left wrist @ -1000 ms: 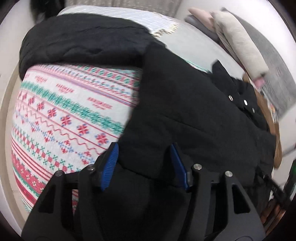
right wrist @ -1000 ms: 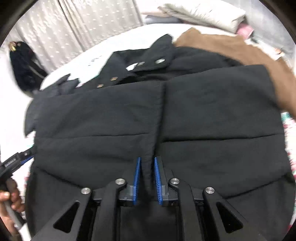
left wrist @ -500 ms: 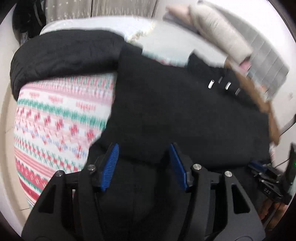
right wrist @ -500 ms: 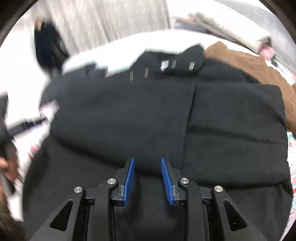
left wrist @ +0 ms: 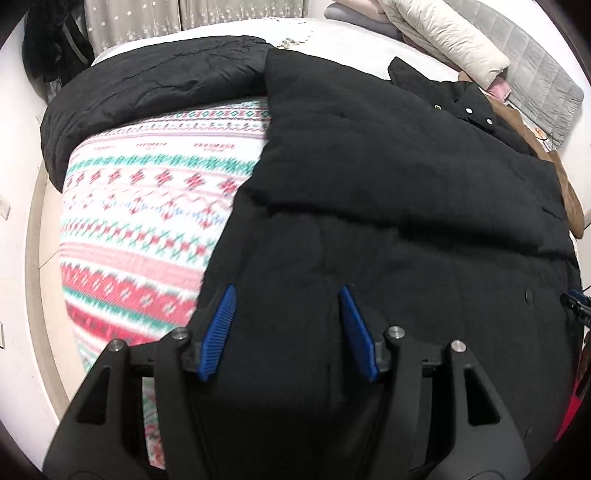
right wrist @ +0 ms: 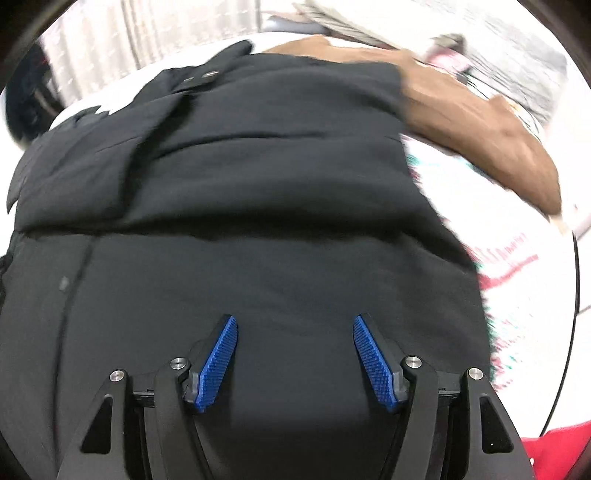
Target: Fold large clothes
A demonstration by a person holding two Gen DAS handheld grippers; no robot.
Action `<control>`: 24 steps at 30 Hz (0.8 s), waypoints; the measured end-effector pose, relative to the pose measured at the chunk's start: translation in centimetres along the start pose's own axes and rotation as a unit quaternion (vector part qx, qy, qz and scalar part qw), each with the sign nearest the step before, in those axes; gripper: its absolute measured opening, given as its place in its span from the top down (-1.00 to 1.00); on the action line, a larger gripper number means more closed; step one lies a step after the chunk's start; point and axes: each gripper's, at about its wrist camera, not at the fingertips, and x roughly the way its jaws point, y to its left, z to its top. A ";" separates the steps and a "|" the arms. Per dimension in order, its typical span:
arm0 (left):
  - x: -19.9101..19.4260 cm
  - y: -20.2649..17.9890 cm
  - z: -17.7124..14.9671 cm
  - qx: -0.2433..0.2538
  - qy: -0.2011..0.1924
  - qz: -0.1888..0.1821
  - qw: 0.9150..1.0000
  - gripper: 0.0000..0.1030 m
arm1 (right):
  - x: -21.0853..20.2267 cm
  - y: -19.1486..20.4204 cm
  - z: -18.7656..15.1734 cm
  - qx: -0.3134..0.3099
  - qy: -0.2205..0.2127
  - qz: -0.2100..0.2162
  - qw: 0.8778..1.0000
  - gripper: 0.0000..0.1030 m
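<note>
A large black padded coat [left wrist: 388, 177] lies flat on a bed, its upper part folded down over the lower part; snap buttons show at its collar. It also fills the right wrist view [right wrist: 258, 206]. My left gripper [left wrist: 288, 291] is open and empty above the coat's near left part. My right gripper [right wrist: 293, 323] is open wide and empty above the coat's near right part. One black sleeve [left wrist: 155, 88] stretches out to the far left.
A patterned red, green and white blanket [left wrist: 147, 206] covers the bed. A brown garment [right wrist: 480, 122] lies beyond the coat's right side. Folded pale bedding [left wrist: 454, 37] sits at the headboard. Curtains [left wrist: 184, 14] hang behind. Floor shows at the left.
My right gripper opened and let go of the coat fold it pinched. Both grippers pulled back toward the coat's near edge. The left gripper stayed open.
</note>
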 end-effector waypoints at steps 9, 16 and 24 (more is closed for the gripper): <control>-1.7 0.5 -2.8 0.010 -0.021 0.000 1.000 -0.21 | -0.9 -10.2 -3.8 0.098 -0.014 -0.033 0.995 -0.64; -3.5 2.3 -5.1 -0.021 -0.052 0.024 0.998 -0.21 | -2.7 -10.0 -5.0 0.094 -0.021 -0.062 0.993 -0.62; -6.0 5.6 -8.5 -0.091 -0.053 -0.031 0.994 -0.06 | -6.7 -9.6 -10.6 0.078 -0.066 0.070 0.992 -0.23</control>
